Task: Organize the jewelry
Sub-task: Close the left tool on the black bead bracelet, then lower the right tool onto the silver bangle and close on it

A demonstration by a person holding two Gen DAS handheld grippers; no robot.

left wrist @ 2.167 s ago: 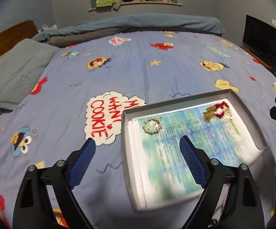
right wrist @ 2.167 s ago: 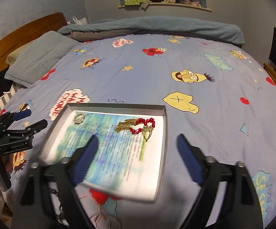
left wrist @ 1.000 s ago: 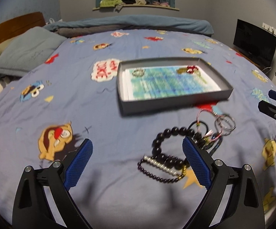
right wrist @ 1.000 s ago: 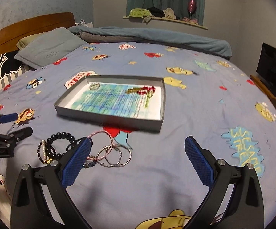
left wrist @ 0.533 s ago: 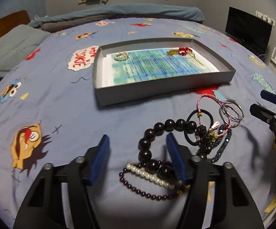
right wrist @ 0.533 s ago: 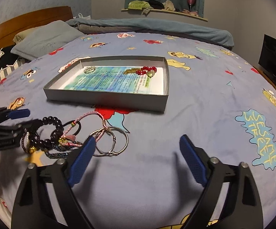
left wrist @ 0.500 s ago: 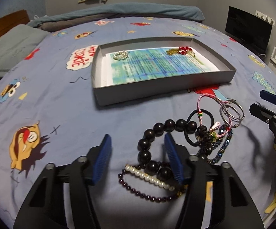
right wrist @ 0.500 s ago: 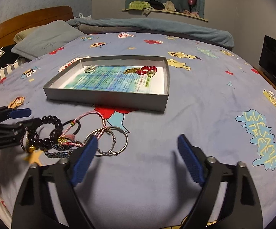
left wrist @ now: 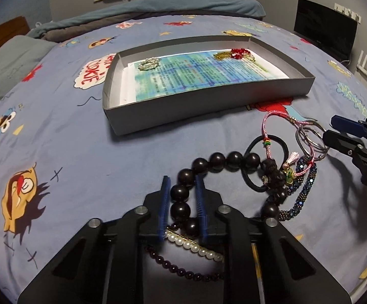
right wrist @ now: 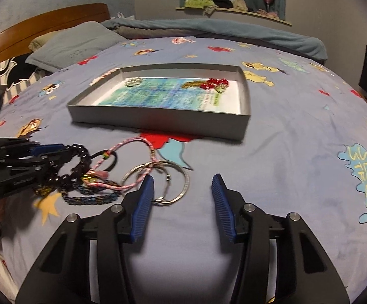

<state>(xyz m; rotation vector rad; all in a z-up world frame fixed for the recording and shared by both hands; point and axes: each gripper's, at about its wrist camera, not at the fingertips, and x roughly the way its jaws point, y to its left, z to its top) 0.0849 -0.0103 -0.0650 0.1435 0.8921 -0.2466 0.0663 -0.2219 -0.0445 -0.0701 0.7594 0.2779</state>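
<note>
Then the left tongs (left wrist: 181, 202), wide apart a second earlier, were closing around the glossy black bead bracelet (left wrist: 183, 195) on the printed bedsheet (left wrist: 82, 157), pads barely touching. The right tongs (right wrist: 182, 202) were narrowing too, empty, beside thin metal bangles (right wrist: 176, 185). The grey cardboard tray (left wrist: 208, 106) lay beyond.

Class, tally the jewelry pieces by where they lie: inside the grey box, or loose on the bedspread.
In the grey box: 2, pearl brooch and red-and-gold piece.
Loose on the bedspread: a tangled pile, count unclear.
Total: cannot tell.
</note>
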